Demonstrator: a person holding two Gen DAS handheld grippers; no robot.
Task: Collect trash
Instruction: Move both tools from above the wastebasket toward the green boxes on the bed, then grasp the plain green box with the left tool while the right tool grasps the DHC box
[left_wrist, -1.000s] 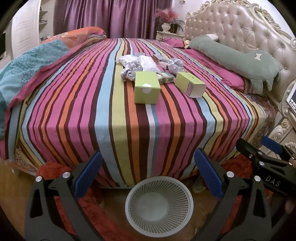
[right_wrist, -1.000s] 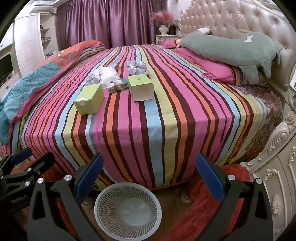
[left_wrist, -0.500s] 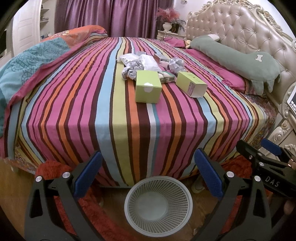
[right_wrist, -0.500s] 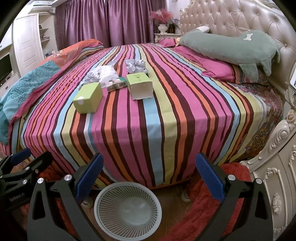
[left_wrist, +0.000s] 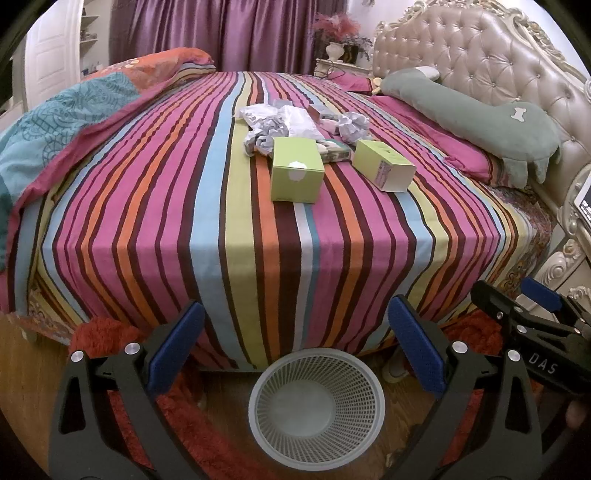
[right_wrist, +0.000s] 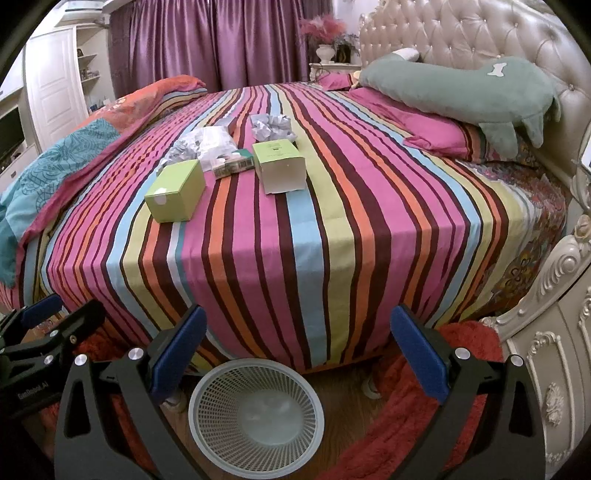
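A pile of trash lies mid-bed on the striped bedspread (left_wrist: 221, 221): two green boxes (left_wrist: 296, 174) (left_wrist: 384, 170), crumpled paper (left_wrist: 352, 125), a clear plastic wrapper (left_wrist: 299, 122) and a small flat carton (left_wrist: 332, 150). The same boxes show in the right wrist view (right_wrist: 175, 195) (right_wrist: 279, 166). A white mesh basket (left_wrist: 316, 398) (right_wrist: 256, 415) stands empty on the floor at the bed's foot. My left gripper (left_wrist: 295, 347) and right gripper (right_wrist: 295, 349) are both open and empty, held above the basket, well short of the trash.
A long green plush pillow (left_wrist: 476, 118) lies along the tufted headboard (left_wrist: 480, 62). A folded teal and orange quilt (left_wrist: 66, 110) lies at the left. A red shaggy rug (right_wrist: 417, 406) lies around the basket. A carved nightstand (right_wrist: 554, 369) stands at right.
Both grippers have moved slightly forward toward the bed; the trash sits a little nearer in both views. Both stay open.
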